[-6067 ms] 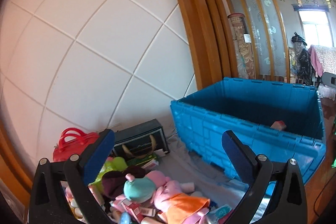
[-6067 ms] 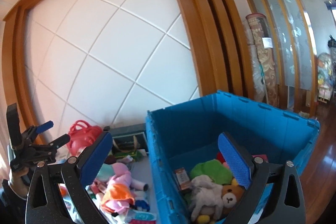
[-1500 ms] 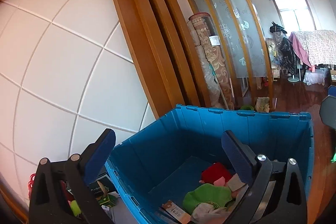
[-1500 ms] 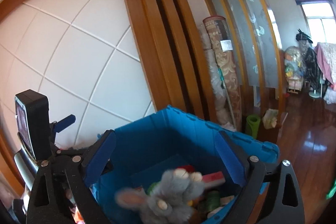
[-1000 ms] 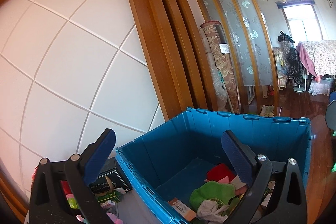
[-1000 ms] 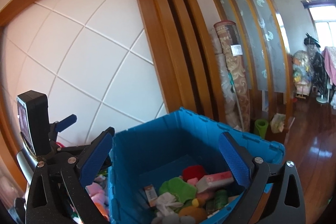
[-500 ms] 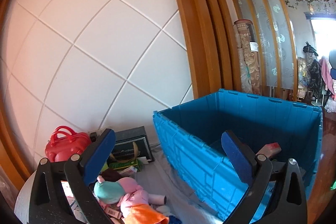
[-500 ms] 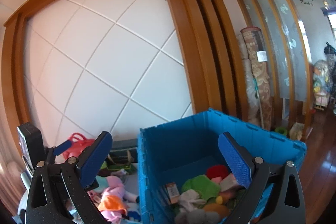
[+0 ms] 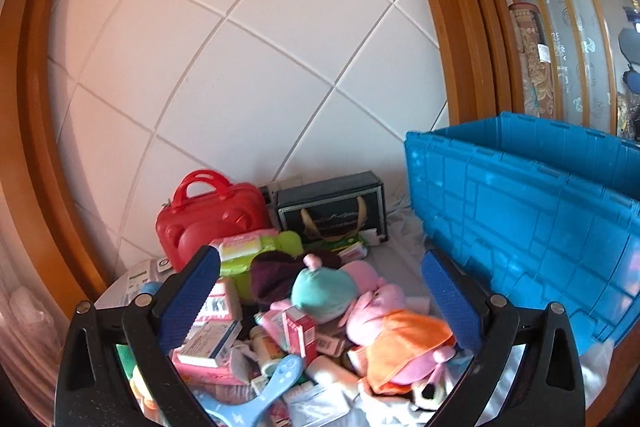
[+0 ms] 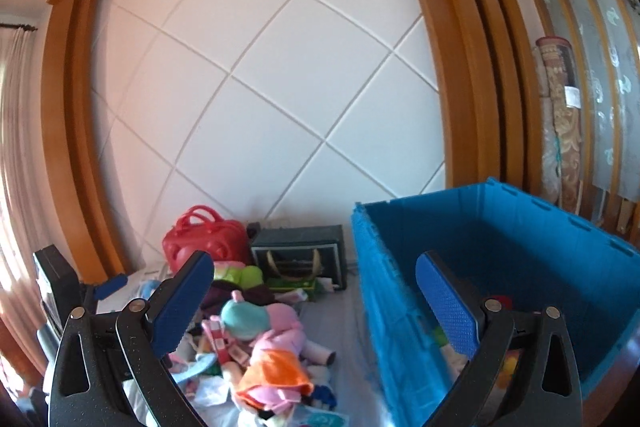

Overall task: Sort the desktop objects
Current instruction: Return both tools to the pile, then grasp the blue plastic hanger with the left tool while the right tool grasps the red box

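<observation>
A pile of objects lies on the grey cloth: a pink plush doll in an orange dress (image 9: 394,331) with a teal cap, small pink boxes (image 9: 298,333), and a light blue plastic piece (image 9: 256,393). My left gripper (image 9: 320,297) is open and empty, just above the pile. My right gripper (image 10: 314,301) is open and empty, higher, between the doll (image 10: 276,359) and the blue crate (image 10: 496,267). The left gripper's body shows at the left edge of the right wrist view (image 10: 60,291). The crate holds several toys, mostly hidden.
The blue crate (image 9: 532,211) stands to the right of the pile. A red toy suitcase (image 9: 208,215) and a dark gift bag (image 9: 332,207) stand against the white tiled wall. Wooden frames flank the wall.
Both grippers have swung left, from over the blue crate to over the pile. The crate has shifted to the right in both views. Both stay open.
</observation>
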Demonstrator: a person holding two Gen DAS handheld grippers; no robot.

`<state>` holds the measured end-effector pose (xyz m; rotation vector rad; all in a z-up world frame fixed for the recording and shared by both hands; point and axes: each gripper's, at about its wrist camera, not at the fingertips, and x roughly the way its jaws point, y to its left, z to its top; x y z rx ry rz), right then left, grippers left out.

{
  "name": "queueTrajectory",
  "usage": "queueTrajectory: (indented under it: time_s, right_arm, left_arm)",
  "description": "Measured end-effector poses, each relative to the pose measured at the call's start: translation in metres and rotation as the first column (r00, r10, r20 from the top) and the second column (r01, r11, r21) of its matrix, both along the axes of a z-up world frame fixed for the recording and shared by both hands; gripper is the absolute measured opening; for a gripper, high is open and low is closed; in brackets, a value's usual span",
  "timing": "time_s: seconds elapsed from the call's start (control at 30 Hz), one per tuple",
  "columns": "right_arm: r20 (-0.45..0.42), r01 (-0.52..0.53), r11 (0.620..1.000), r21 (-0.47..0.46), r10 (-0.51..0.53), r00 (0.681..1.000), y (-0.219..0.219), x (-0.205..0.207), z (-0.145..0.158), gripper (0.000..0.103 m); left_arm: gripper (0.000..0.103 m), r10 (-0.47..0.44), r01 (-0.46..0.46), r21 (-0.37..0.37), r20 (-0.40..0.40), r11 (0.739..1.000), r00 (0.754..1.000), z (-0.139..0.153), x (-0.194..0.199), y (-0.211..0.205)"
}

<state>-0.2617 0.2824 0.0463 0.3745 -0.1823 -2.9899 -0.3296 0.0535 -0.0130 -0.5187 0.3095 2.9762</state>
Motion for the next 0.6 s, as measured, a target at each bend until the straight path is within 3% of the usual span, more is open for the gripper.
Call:
queueTrajectory:
  time_s: [0.13,0.27,0.43,0.6]
  right_arm:
    - [0.056,-0.060,0.998,0.026,0.059,0.997,-0.061,-0.028,-0.022,0.103]
    - [0.112,-0.107,0.993,0.045,0.101,0.989,-0.119,-0.057,-0.051,0.103]
    - [0.217,-0.155,0.988,0.022,0.146,0.965,-0.174,-0.085,-0.094,0.103]
    - [0.290,-0.200,0.979,0.038,0.181,0.940,-0.203,-0.102,-0.124,0.103]
  left_arm:
    - [0.102,0.049,-0.048,-0.008,0.099,0.999,0.994,-0.046,0.003,-0.066]
    - [0.102,0.096,-0.100,0.008,0.219,0.995,0.971,-0.101,0.008,-0.125]
    - [0.102,0.110,-0.138,0.038,0.409,0.990,0.906,-0.171,0.003,-0.168]
    - [0.102,0.043,-0.119,0.116,0.516,0.986,0.856,-0.210,-0.004,-0.178]
